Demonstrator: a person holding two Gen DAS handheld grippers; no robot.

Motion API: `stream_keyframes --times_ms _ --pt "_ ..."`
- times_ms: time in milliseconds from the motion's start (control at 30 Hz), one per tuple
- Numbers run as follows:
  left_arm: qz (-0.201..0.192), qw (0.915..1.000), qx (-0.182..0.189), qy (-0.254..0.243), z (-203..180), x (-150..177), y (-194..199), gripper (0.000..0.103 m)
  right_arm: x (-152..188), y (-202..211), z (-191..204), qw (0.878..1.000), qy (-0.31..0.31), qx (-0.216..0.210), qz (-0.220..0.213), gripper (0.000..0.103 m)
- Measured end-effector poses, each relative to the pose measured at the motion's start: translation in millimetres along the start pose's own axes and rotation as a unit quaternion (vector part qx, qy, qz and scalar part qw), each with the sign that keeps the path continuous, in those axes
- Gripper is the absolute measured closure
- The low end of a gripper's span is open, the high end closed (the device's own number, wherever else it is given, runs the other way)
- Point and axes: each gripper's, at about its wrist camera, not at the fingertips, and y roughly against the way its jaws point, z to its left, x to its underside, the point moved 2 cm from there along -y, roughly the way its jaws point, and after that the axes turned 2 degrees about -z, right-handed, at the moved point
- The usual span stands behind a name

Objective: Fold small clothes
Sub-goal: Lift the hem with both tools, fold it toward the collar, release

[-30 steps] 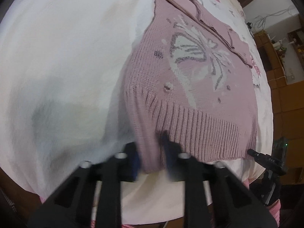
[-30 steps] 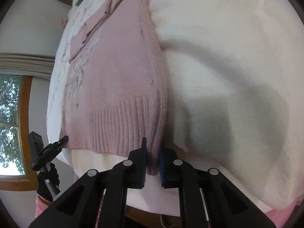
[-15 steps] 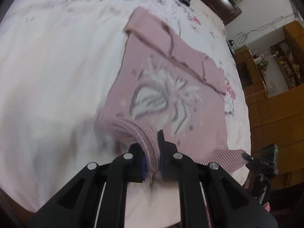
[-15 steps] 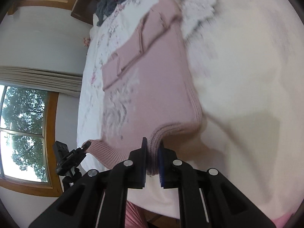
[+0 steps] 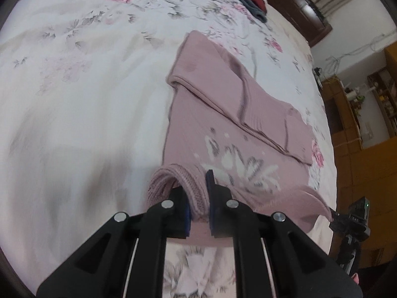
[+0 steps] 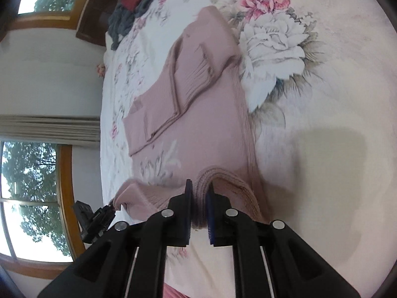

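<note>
A small pink knit sweater [image 5: 223, 126] with a pale flower pattern lies on a floral bedspread, its sleeves folded across the chest. My left gripper [image 5: 197, 193] is shut on one corner of the ribbed hem, lifted off the bed. In the right wrist view the same sweater [image 6: 206, 124] stretches away from me, and my right gripper [image 6: 199, 198] is shut on the other hem corner. The hem sags between the two grips and curls toward the chest. The far tip of the other gripper [image 5: 352, 219] shows at the right edge of the left wrist view.
The bedspread [image 5: 86, 87] extends widely to the left. A pile of grey and red clothes [image 6: 131, 5] lies at the far end by a dark wooden headboard [image 5: 297, 7]. Wooden shelves [image 5: 359, 104] stand beside the bed, and windows [image 6: 29, 193] fill the other side.
Both grippers have lifted the hem corners off the bed and carried them forward toward the collar. The sweater's lower part now rises and curls over the flower pattern.
</note>
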Motion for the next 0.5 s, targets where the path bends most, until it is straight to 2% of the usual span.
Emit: stream_keyframes --times_ms 300,400,500 --pt "0.026 0.9992 -0.015 0.025 16.0 -18.8 -42.8 0.091 -35.5 -40.4 -17.5 0.999 -0.019 0.024 0.023 0.093" --pt "0.036 0.9983 -0.001 0.045 24.2 -21.6 -47.8 0.090 -40.9 -46.2 -21.3 0.999 -0.016 0.028 0.032 0.091" --pt "0.040 0.9959 0.031 0.075 34.6 -22.0 -44.7 0.089 -43.5 -47.2 -23.4 0.999 -0.016 0.026 0.037 0.089"
